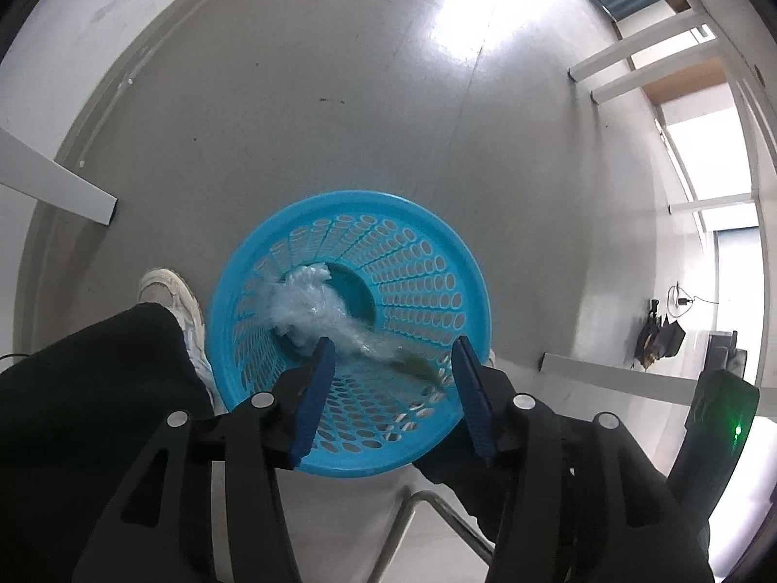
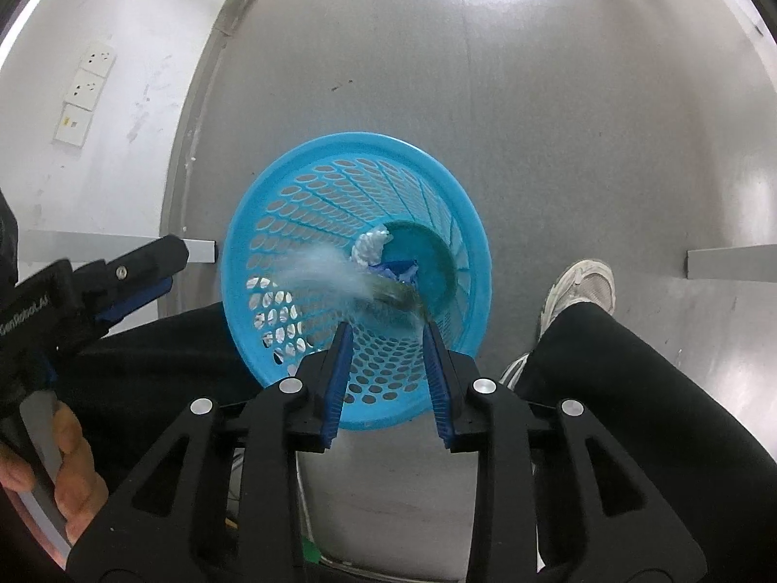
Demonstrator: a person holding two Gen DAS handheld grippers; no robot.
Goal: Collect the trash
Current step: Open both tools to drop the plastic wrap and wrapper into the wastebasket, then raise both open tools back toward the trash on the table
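**Both grippers held over a blue waste basket with trash in it**

On the left of the right wrist view, a hand (image 2: 73,476) grips the handle of the left gripper (image 2: 160,267), which points toward the basket. In its own view the left gripper (image 1: 393,354) has its blue-padded jaws spread wide with nothing between them. Below it stands the blue perforated basket (image 1: 437,262) on the grey floor (image 1: 340,73), between the person's black-trousered legs and white shoes (image 1: 170,291). A blurred clear plastic wrapper (image 1: 315,316) sits inside the basket, beside a crumpled white tissue (image 2: 371,243) near the bottom. The right gripper (image 2: 386,328) hovers above the near rim, jaws released and parted, holding nothing.
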